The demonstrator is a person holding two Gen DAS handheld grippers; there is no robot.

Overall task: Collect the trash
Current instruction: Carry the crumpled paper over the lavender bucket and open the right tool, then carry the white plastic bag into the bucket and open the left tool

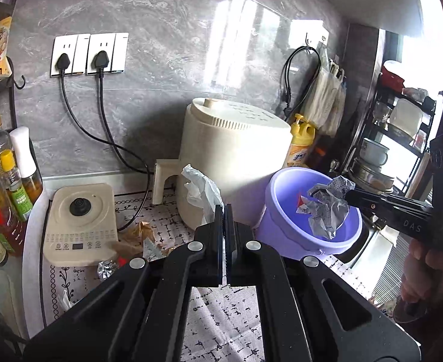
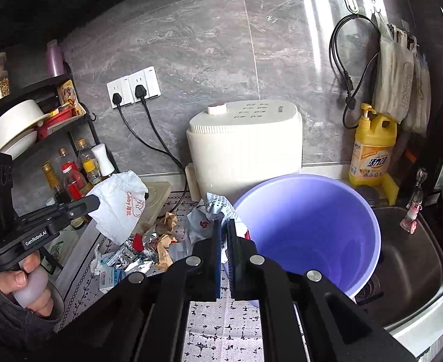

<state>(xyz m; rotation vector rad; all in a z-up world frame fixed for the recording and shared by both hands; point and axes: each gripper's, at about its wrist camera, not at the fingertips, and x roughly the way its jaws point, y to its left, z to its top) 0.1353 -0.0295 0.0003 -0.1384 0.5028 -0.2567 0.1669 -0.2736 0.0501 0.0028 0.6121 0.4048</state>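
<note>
Lilac plastic forms the bucket (image 2: pixel 312 229), which stands at the right end of the surface (image 2: pixel 221 331), just beside the sink (image 2: pixel 408 271). Its rim nearly touches the cream appliance (image 2: pixel 245 147) behind it. The right wrist view shows the interior as bare walls; a small red scrap (image 1: pixel 300 200) shows low inside in the left wrist view.

Right gripper (image 1: pixel 346 194): fingers clenched on a crumpled printed paper (image 1: pixel 327 211). The wad hangs over the bucket's opening, inside the line of the rim, clear of the walls.

Left gripper (image 1: pixel 224 211): fingers clenched on a white plastic bag (image 2: pixel 119 205) with orange print. The bag is held above the surface, left of the bucket and in front of the appliance.

Remaining trash lies on the patterned mat toward the middle and left of the surface:
- brown paper scraps (image 2: pixel 165 235)
- crumpled foil (image 2: pixel 137 250)
- a small blue-and-white carton (image 2: pixel 109 277)

Open room: the near edge of the surface, in front of both grippers, carries only the mat.

Obstructions:
- A cream kettle base (image 1: pixel 79 223) sits at the left.
- Sauce bottles (image 1: pixel 7 193) line the left edge.
- Two black cords (image 1: pixel 100 126) run down from the wall sockets behind the appliance.
- A yellow detergent bottle (image 2: pixel 372 150) stands at the back right corner, by the sink.
</note>
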